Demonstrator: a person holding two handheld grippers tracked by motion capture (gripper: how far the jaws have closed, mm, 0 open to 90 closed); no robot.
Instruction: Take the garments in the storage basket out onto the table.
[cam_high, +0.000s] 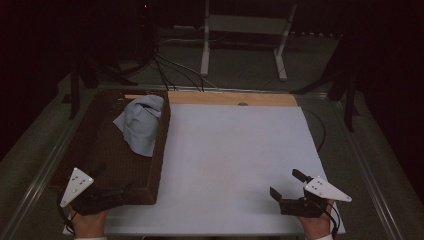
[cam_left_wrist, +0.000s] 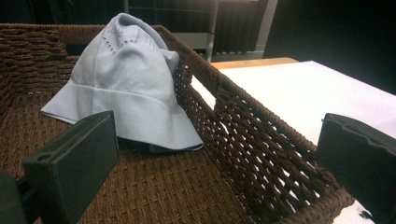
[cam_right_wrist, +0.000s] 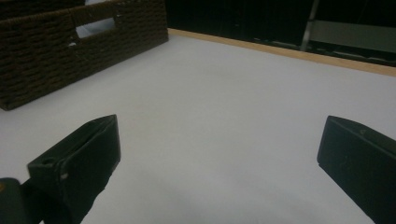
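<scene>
A light blue bucket hat (cam_high: 140, 122) lies in a brown wicker basket (cam_high: 161, 155) at the table's left, draped up against the basket's right wall. In the left gripper view the hat (cam_left_wrist: 126, 79) sits beyond the jaws, a short way off. My left gripper (cam_high: 115, 178) is open at the basket's near right corner. In its own view the left gripper (cam_left_wrist: 215, 140) has one jaw over the basket (cam_left_wrist: 261, 140) floor and the other outside the wall. My right gripper (cam_high: 286, 183) is open and empty at the near right, over the white surface. Its own view shows the right gripper (cam_right_wrist: 218, 140) wide apart.
A white sheet (cam_high: 235, 155) covers the table, with a wooden strip (cam_high: 232, 98) along its far edge. Beyond it stand a white frame (cam_high: 245, 25) and dark cables (cam_high: 175, 70) on the floor. In the right gripper view the basket (cam_right_wrist: 56, 51) is at the far left.
</scene>
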